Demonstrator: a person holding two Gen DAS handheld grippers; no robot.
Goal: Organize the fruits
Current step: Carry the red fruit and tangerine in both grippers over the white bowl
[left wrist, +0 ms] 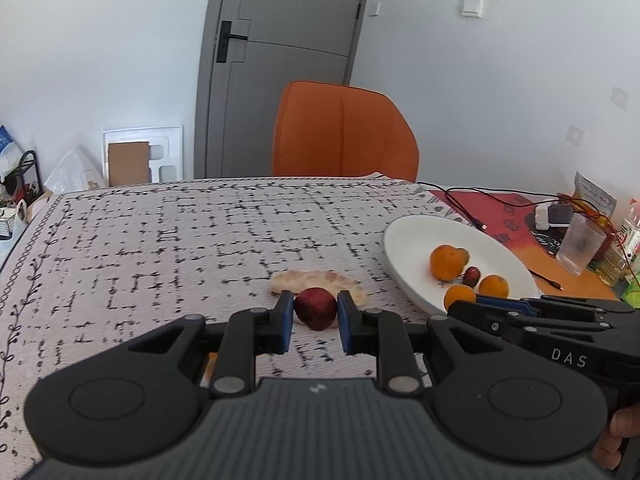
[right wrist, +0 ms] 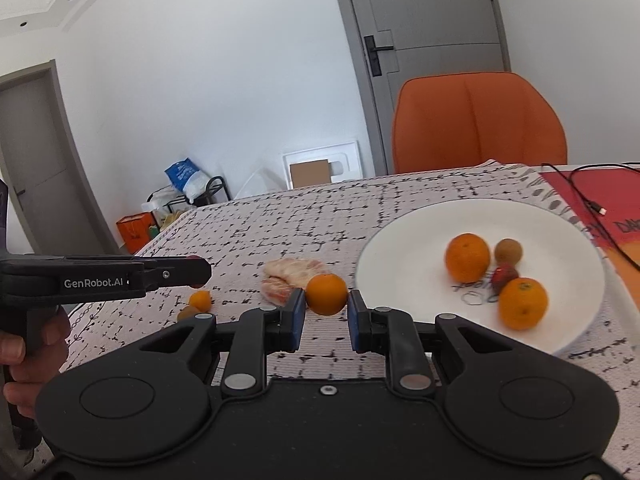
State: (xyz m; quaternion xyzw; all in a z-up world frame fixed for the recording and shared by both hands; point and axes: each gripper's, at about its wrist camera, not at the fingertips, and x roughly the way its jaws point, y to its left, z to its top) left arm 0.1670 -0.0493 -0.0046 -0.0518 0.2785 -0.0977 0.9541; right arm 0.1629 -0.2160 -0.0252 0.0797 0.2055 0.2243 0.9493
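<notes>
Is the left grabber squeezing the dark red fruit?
Touching. In the left wrist view, both blue pads of the left gripper press against the sides of the dark red fruit, holding it above the tablecloth.

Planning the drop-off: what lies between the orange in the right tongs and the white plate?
Only bare patterned tablecloth, seen in the right wrist view, separates the orange from the white plate.
</notes>
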